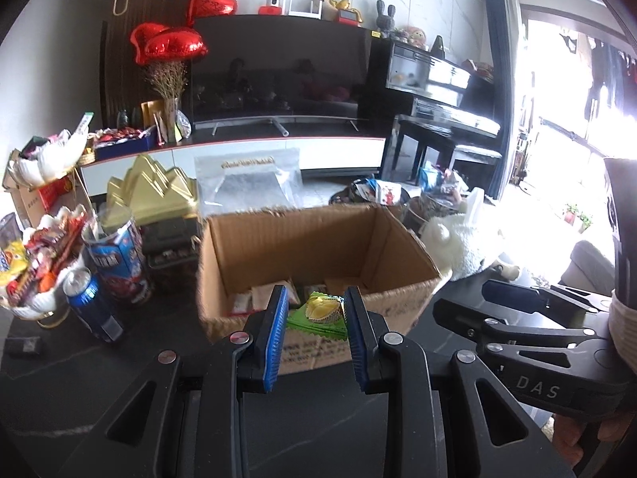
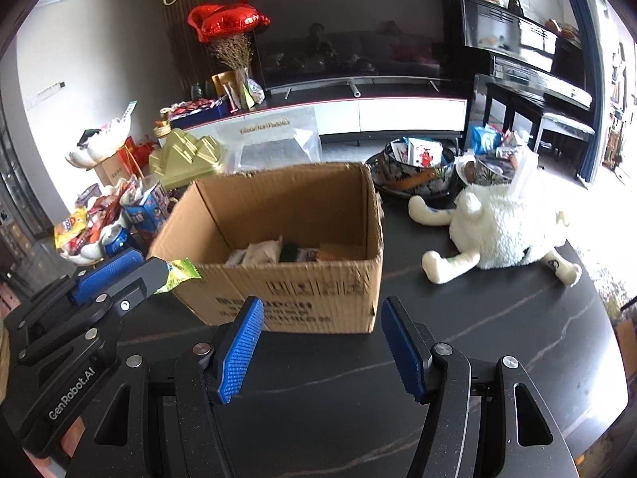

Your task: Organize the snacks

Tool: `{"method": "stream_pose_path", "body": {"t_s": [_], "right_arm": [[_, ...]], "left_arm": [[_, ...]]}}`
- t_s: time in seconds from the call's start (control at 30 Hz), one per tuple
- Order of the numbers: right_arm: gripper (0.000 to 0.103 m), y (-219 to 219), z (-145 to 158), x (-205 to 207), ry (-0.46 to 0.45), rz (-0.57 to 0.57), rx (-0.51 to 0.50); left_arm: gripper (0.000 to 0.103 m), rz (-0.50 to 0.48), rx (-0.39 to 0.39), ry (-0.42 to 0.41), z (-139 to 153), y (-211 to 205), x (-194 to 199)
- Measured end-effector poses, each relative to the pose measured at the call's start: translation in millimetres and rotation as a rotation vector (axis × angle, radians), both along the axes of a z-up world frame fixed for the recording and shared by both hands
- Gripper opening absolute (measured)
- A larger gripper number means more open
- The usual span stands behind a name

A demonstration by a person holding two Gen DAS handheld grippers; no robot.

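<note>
While held over the near rim of the box: a green durian snack packet (image 1: 320,310) is clamped between the blue pads of the left gripper (image 1: 316,320), not yet dropped in.

Packet seen from the right: its green corner (image 2: 181,273) is shown sticking out of the left gripper's tip, just left of the box's near left corner.

Box: an open cardboard box (image 2: 278,286) is set mid-table; several wrapped snacks (image 2: 262,253) are already seen on its floor, so the sorting is judged partly done.

Right gripper: its fingers (image 2: 322,348) are held apart with nothing between them, over bare dark tabletop (image 2: 497,318) near the box front.

Left of the box: a white dish piled with loose snacks (image 1: 36,267), a blue can (image 1: 89,302) and a blue carton (image 1: 117,259) are still standing outside it.

Far right: bowls of further packets (image 2: 418,159) are seen beyond a white plush toy (image 2: 501,231).

Remaining: most snacks in sight are judged still to be gathered.
</note>
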State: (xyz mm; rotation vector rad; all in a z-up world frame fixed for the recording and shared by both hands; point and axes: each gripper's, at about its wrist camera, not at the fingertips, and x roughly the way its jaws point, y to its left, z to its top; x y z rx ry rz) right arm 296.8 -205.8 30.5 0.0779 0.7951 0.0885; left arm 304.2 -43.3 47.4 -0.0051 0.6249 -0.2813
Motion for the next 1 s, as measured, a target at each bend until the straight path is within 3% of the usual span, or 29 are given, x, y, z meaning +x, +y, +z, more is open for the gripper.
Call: {"method": "stream_pose_path", "body": {"t_s": [0.53,0.63,0.9,1.0], "right_arm": [[0.063,10.7,33.4,50.8,0.037,0.000,-0.045],[0.063,13.0,35.1,58.9,0.048,0.002,-0.049],[0.063,15.9,33.0,52.7,0.043,-0.002,-0.076],[0.070,16.7,32.1,45.4,0.037,-0.001,-0.076]], "left_arm": [[0.030,0.046,0.082,0.026,25.9,1.1,56.1],[0.044,0.076,0.094,0.036,27.7,2.9,62.3],[0.054,0.111,0.108,0.052,23.1,13.9,42.1],[0.059,0.122,0.104,0.054,21.7,18.2,30.3]]}}
